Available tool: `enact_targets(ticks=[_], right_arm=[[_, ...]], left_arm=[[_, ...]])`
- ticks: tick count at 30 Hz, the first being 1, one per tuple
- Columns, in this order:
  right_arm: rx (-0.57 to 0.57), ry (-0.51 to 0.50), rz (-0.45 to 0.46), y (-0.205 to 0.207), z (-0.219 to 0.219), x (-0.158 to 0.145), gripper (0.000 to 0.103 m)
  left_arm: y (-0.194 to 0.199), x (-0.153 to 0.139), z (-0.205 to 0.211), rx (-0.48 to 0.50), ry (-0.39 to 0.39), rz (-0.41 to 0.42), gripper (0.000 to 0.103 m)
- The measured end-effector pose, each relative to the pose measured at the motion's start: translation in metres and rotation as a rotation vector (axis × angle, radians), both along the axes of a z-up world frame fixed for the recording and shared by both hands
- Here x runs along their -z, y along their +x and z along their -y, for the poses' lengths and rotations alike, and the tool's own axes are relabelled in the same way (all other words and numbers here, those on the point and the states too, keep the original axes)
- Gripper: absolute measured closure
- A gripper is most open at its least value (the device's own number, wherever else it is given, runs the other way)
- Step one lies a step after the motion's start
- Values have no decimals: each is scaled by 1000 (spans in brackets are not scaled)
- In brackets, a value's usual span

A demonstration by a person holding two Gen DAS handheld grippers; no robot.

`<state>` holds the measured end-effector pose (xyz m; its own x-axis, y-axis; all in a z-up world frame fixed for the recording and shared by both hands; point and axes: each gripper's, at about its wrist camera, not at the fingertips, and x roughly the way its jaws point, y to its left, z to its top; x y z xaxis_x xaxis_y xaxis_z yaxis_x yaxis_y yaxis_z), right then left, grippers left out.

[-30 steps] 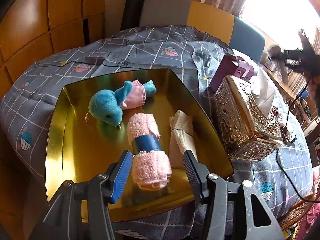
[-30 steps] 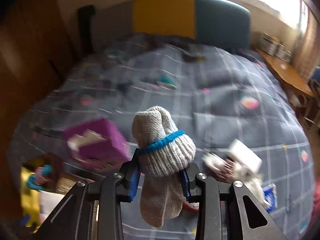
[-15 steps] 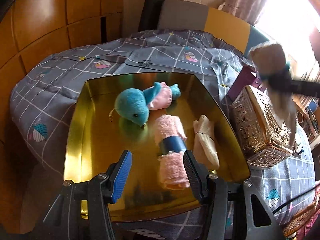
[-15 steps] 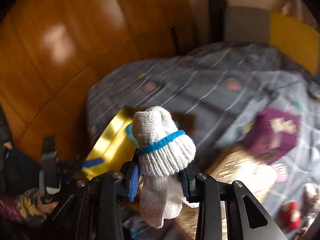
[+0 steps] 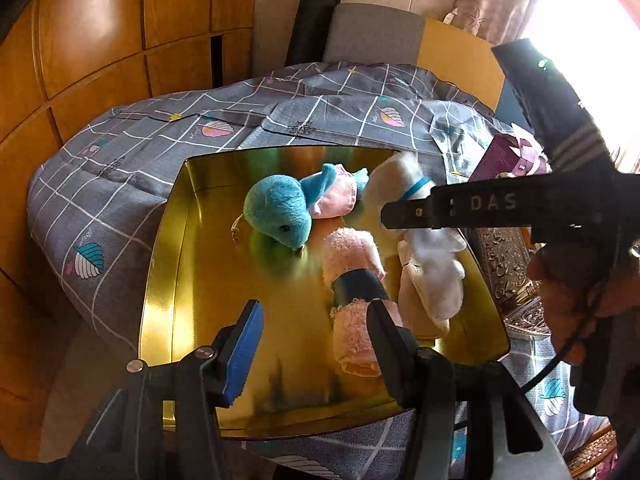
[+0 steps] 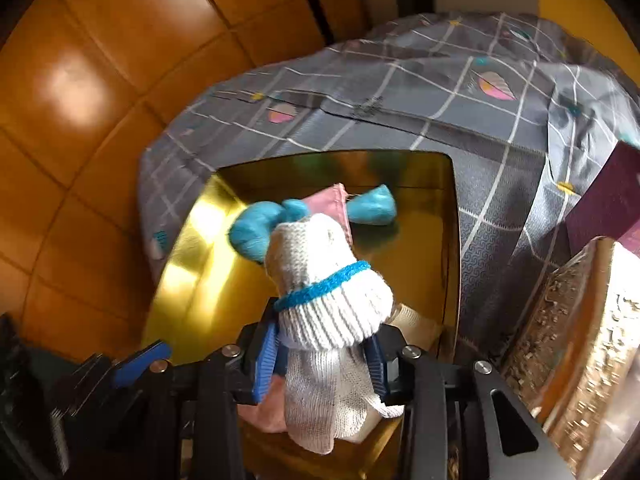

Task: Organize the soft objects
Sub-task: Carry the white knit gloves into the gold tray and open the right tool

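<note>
Your right gripper (image 6: 324,364) has swung in from over the quilt (image 5: 132,160) and now hangs above the gold tray (image 5: 180,280). Its jaws are opening around the white glove (image 6: 324,292). Below lie the blue plush (image 5: 280,210), pink towel roll (image 5: 356,280) and a cream glove (image 5: 412,304). Your left gripper (image 5: 312,336) stands wide and empty, near the roll.

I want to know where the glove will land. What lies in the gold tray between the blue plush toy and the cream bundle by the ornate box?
The left wrist view shows a rolled pink towel with a dark band lying between the blue plush toy and cream bundle.
</note>
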<state>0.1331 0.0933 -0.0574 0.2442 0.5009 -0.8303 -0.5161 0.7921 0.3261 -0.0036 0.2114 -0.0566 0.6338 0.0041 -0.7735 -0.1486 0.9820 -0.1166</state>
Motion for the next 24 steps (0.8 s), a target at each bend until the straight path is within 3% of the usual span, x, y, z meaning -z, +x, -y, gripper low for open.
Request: enact_targets(ticks=[2,3,4,9,14,24], right_arm=[[13,-8,6,2,1,3,55],[19,-8,7,3,2,5,44],[22,-4,10,3,4,5,40],[34,-10,69,-6,13,-5,40],[48,-43,221,-29,27,-29,40],[121,-45,434,-69,66,-65,35]], left_arm=[[1,1,-1,-4,-3,-4,49],[1,1,-1,-5,-3,-6,49],[1,1,-1,-6,-2,-6,49],[-1,-3,1,-6,20,14,49],[-3,-7,5,6,28,23,49],[-7,-19,20,40,47,48,49]])
